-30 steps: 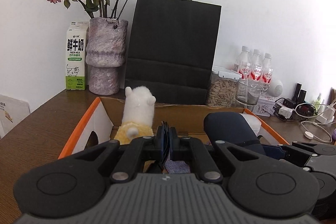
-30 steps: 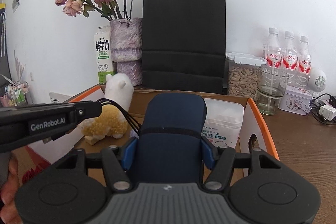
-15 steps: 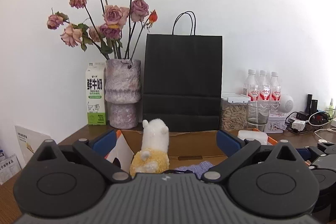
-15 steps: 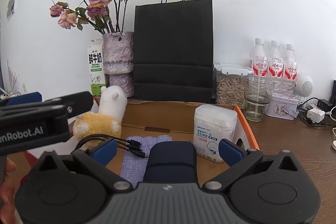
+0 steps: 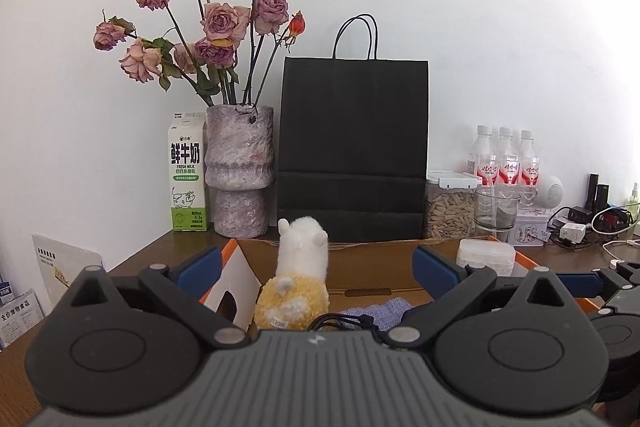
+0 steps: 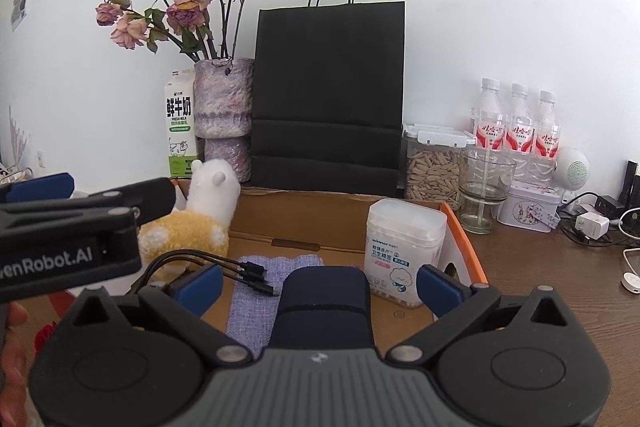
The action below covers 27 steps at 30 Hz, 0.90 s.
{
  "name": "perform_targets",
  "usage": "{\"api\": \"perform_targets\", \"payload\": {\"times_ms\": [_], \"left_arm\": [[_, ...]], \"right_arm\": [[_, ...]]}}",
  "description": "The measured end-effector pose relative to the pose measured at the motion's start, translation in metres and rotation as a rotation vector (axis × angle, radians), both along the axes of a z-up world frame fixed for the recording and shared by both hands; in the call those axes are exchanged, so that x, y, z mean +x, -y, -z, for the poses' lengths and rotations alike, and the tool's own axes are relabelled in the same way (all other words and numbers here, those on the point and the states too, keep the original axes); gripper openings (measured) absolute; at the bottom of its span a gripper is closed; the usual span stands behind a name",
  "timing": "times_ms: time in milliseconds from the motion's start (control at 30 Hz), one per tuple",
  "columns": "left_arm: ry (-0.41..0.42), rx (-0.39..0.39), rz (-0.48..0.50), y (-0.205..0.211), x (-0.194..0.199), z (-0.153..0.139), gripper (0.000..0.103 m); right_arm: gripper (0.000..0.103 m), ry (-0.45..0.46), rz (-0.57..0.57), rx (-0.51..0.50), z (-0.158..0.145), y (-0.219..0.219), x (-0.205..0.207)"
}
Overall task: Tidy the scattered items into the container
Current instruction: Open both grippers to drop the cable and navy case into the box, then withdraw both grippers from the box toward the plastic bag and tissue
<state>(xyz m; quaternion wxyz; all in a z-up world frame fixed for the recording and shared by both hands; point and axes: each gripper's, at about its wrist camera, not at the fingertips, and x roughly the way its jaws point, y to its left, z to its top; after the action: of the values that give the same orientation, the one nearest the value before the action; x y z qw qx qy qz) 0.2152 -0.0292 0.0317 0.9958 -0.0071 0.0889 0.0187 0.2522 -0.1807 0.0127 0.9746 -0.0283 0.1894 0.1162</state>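
Observation:
An orange-edged cardboard box (image 6: 464, 239) holds the tidied items. In it lie a navy case (image 6: 324, 303), a black cable bundle (image 6: 224, 267) on a purple cloth (image 6: 256, 291), a cotton swab tub (image 6: 404, 251) and a white-and-yellow plush alpaca (image 6: 192, 223). My right gripper (image 6: 320, 285) is open above the case, its blue pads well clear of both sides. My left gripper (image 5: 316, 267) is open too, with nothing held. Beyond it stand the plush alpaca (image 5: 298, 279) and the cable bundle (image 5: 340, 321). One of the left gripper's fingers (image 6: 132, 203) reaches in from the left.
Behind the box stand a milk carton (image 5: 186, 171), a vase of dried roses (image 5: 240, 171), a black paper bag (image 5: 352, 151), a seed jar (image 6: 432, 163), a glass (image 6: 484, 187) and three bottles (image 6: 516, 123). Chargers and cables (image 6: 592, 223) lie at the right.
Both grippers opened. The right one let go of the navy case, which now lies in the box. The left one released the cable bundle and drew back, tilting upward.

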Motion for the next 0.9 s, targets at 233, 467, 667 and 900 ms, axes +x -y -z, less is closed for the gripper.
{"api": "perform_targets", "payload": {"times_ms": [233, 467, 667, 900], "left_arm": [[0.007, -0.008, -0.004, -0.004, -0.003, 0.000, 0.103], [0.047, -0.051, -0.017, -0.014, -0.019, -0.001, 0.103], [0.042, -0.060, -0.004, -0.023, -0.034, 0.001, 0.103], [0.045, -0.018, -0.009, -0.025, -0.055, 0.006, 0.103]], "right_arm": [[0.103, 0.018, 0.005, -0.014, -0.002, 0.000, -0.006], [0.103, 0.044, 0.013, -0.023, -0.005, 0.003, -0.018], [0.103, 0.074, 0.009, -0.043, -0.005, 0.007, -0.039], [0.103, 0.086, 0.017, -0.069, 0.001, 0.014, -0.064]]}}
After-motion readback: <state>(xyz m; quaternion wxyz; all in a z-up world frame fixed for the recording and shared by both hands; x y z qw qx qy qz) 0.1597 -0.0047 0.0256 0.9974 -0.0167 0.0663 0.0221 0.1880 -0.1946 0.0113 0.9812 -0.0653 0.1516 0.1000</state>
